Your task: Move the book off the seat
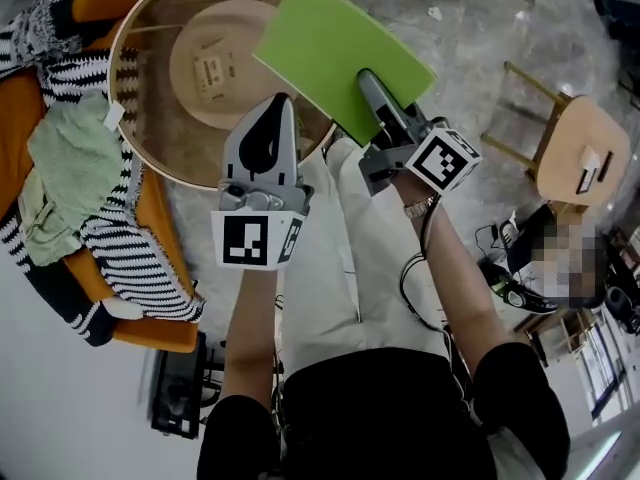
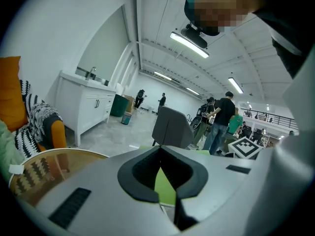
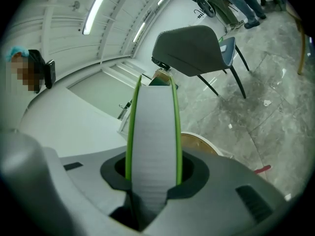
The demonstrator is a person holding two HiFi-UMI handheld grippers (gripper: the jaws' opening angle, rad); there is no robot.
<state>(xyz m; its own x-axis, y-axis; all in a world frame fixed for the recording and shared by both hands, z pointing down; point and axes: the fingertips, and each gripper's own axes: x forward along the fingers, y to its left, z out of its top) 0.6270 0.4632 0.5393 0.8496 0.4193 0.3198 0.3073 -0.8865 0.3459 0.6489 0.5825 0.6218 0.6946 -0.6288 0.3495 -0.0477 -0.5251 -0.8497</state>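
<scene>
My left arm [image 1: 250,338] and right arm [image 1: 455,268] reach out in front, side by side. My left claw [image 1: 283,103] has its 2 jaws pressed together with nothing in them. My right claw [image 1: 368,80] points up and a bit left, and its jaws squeeze the green book [image 1: 340,48] by its edge.

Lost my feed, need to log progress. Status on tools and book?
Right tool shut on green book. Left tool shut, nothing gripped. Green book held over round glass table; wooden stool off to the side.

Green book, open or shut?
Shut. The book shows both green covers flat against its pages, clamped between jaws of the right gripper.
</scene>
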